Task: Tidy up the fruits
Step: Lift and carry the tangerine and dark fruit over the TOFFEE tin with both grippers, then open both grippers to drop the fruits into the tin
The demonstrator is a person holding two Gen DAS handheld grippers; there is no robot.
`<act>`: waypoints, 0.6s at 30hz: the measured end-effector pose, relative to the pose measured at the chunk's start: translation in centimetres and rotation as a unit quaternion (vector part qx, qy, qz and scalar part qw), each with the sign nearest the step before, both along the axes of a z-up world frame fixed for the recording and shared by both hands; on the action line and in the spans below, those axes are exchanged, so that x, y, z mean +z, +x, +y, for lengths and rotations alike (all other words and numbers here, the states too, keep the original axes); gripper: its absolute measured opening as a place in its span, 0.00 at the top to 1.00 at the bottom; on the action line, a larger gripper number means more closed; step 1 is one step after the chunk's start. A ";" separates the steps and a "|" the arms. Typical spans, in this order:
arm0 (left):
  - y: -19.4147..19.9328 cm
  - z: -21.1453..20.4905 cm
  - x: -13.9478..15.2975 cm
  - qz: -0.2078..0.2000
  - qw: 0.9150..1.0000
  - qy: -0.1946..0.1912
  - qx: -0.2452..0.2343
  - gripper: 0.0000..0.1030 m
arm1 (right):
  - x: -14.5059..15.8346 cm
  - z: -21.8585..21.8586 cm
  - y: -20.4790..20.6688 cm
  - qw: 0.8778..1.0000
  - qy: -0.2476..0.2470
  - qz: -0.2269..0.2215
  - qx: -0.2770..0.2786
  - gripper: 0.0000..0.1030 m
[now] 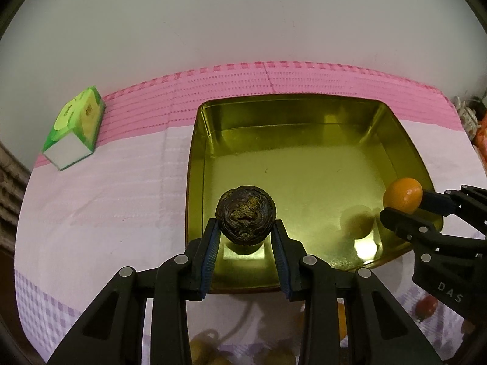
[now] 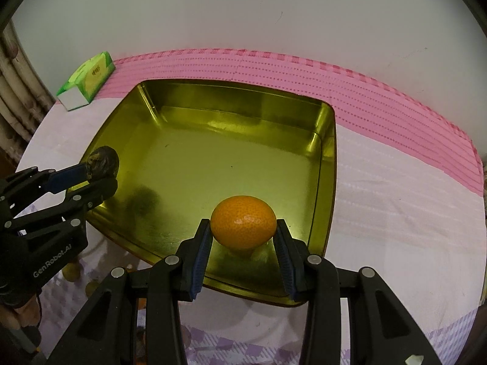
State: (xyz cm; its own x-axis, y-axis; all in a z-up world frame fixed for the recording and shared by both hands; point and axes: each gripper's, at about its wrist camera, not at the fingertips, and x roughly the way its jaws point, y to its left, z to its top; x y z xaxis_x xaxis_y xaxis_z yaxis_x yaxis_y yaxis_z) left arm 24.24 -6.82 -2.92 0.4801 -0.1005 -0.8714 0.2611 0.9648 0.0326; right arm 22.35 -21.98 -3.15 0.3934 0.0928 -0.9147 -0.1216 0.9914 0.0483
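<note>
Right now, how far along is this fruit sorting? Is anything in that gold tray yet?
Nothing looks done yet: the gold tin tray holds no fruit. In hand: the left claw grips a dark wrinkled fruit and the right claw an orange citrus fruit, both held over the tray. Left: releasing both, then fetching the fruits blurred on the cloth nearer the cameras, including a small red one.

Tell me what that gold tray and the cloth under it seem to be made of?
The tray looks like thin sheet metal with a glossy gold-green finish: it mirrors the held orange fruit and shows bright glare spots. The cloth looks like woven fabric, matte, with pink stripes and soft wrinkles.
</note>
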 end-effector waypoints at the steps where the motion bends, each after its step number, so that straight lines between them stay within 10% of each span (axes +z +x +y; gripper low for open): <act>1: 0.1 -0.1 -0.1 0.002 1.000 0.001 0.000 0.65 | -0.1 0.0 0.1 1.000 0.001 0.001 -0.001 0.63; 18: 0.4 -0.6 -1.3 0.016 1.000 0.009 0.003 0.65 | -0.5 -0.1 0.0 1.000 0.000 0.002 -0.001 0.62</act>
State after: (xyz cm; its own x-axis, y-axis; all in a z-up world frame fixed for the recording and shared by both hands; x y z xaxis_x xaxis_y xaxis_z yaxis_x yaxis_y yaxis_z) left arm 24.64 -7.39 -4.22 0.4516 -0.0812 -0.8885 0.2570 0.9655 0.0424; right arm 22.38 -22.03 -3.62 0.3898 0.0919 -0.9163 -0.1194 0.9917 0.0487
